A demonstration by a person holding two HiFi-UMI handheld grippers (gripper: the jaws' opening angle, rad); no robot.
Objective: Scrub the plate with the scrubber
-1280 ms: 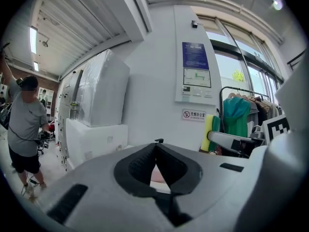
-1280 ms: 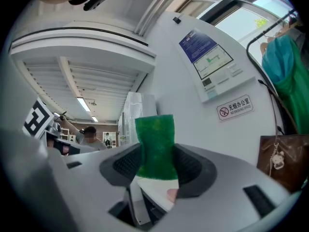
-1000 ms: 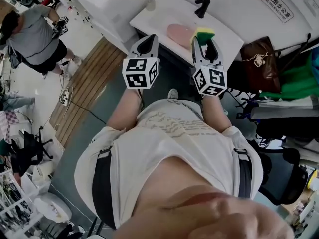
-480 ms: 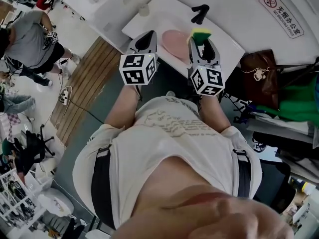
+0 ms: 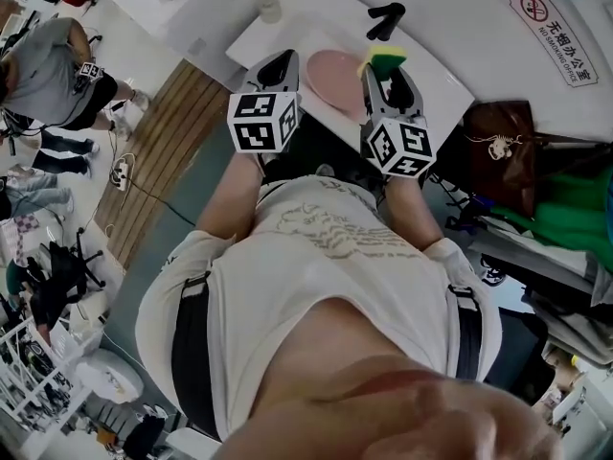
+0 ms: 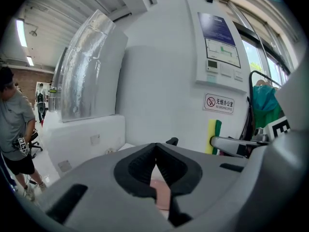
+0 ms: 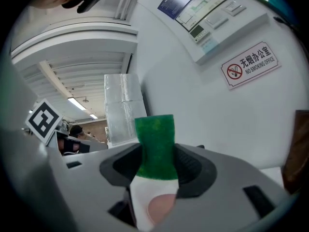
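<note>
White counter (image 5: 287,32) against a white wall, with the pink plate (image 5: 333,73) lying flat on it, on the far side from the person. The right tongs (image 5: 388,77) are pinching the scrubber (image 5: 385,60) (green scouring face, yellow sponge). It sticks out past the tips, long axis running along the jaws and pointing away. The left tongs (image 5: 278,65) are pressed together with nothing in them; you just see a bit of plate beyond the tips.

Key bit: the plate sits between the two tongs, just left of the scrubber and lower, so I'd guess the right one needs to swing left and down to land on it. Can't tell if the scrubber is touching anything.

The wall sign (image 5: 556,8) at far right reads "NO SMOKING OFFICE" under 无烟办公室.
</note>
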